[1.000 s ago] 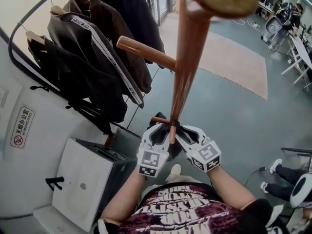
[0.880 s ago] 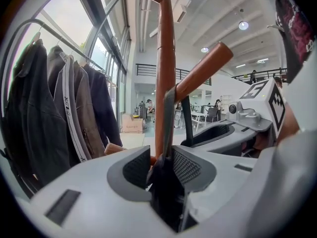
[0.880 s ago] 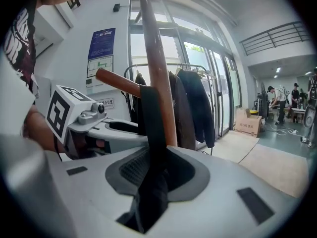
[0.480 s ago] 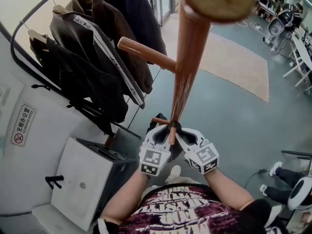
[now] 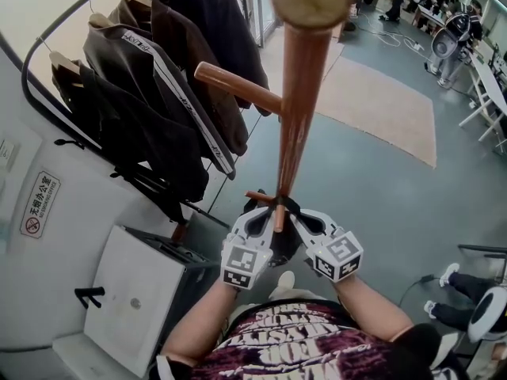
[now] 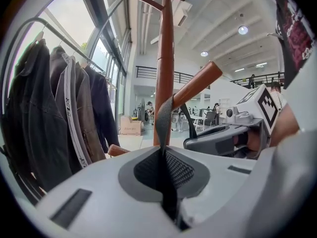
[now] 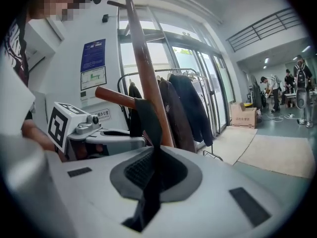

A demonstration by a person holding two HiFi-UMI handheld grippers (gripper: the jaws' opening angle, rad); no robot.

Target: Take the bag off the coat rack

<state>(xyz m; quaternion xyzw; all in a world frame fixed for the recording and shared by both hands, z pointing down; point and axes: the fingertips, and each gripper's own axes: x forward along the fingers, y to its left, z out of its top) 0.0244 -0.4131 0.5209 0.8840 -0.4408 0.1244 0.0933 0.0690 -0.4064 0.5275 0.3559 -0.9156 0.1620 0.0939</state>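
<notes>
Hanging from a low peg [image 5: 276, 214] of the wooden coat rack [image 5: 297, 117], the black bag [image 5: 279, 248] sits between the two grippers, just in front of the person's body. Its strap [image 6: 163, 125] goes up and over this peg.

The left gripper [image 5: 257, 224] is at the left side of the peg. Its jaws are pressed together on the strap, which runs up out of them to the peg. The right gripper [image 5: 305, 226] is at the right side. Its jaws are closing, and the dark strap [image 7: 148, 123] is between them and already looks pinched.

The relation that matters is strap to peg. Both grippers hold the strap below the peg, and they seem about equally near to it. The peg [image 6: 195, 86] slopes upward from the pole, and its free end points toward the person. So I judge that the strap must travel up and along the peg, toward the person, until it clears the tip. A straight downward pull would only press the strap harder onto the wood.

Dark jackets [image 5: 142, 93] hang on a rail at the left, well apart from the bag.
</notes>
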